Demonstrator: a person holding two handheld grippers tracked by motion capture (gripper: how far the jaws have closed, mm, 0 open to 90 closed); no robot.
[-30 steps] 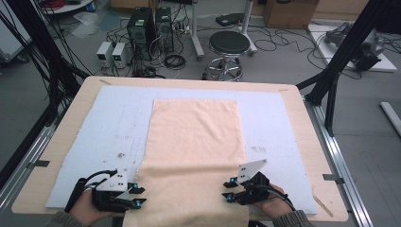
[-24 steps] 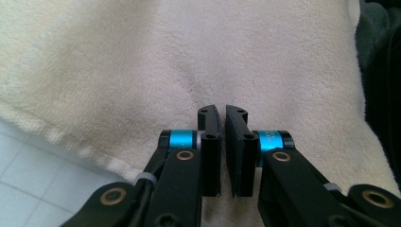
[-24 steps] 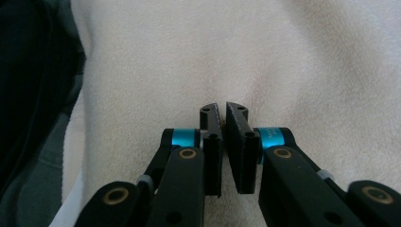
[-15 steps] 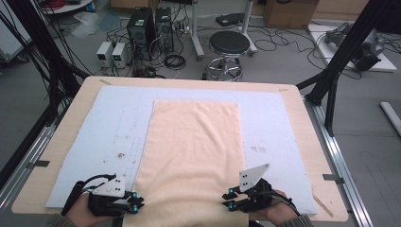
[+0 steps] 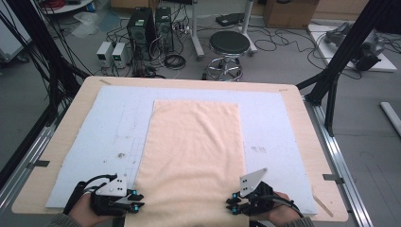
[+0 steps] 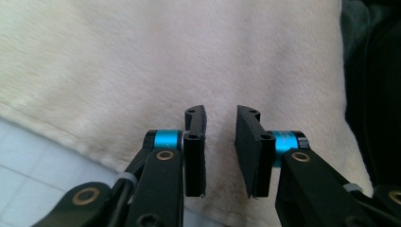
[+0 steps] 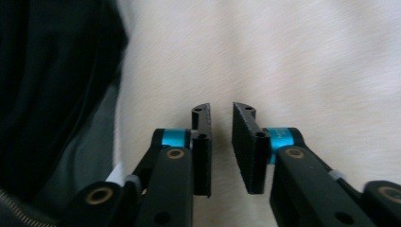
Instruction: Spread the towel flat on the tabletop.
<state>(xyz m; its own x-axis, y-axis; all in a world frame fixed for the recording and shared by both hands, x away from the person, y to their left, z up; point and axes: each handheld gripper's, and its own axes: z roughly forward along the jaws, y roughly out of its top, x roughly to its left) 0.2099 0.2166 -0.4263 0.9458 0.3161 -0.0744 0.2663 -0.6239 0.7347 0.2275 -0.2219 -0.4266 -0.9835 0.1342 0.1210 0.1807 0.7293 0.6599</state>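
at the near edge of the cloth (image 5: 194,156), left gripper (image 5: 134,203) and right gripper (image 5: 231,204) have been narrowing their jaws, a slim gap left with nothing pinched; each must next nip its corner.

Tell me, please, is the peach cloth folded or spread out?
Spread out: the cloth lies flat on the table's pale mat, four edges showing, with no fold.

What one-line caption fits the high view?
Two hand-held grippers, left and right, at the near corners of a peach cloth spread flat.
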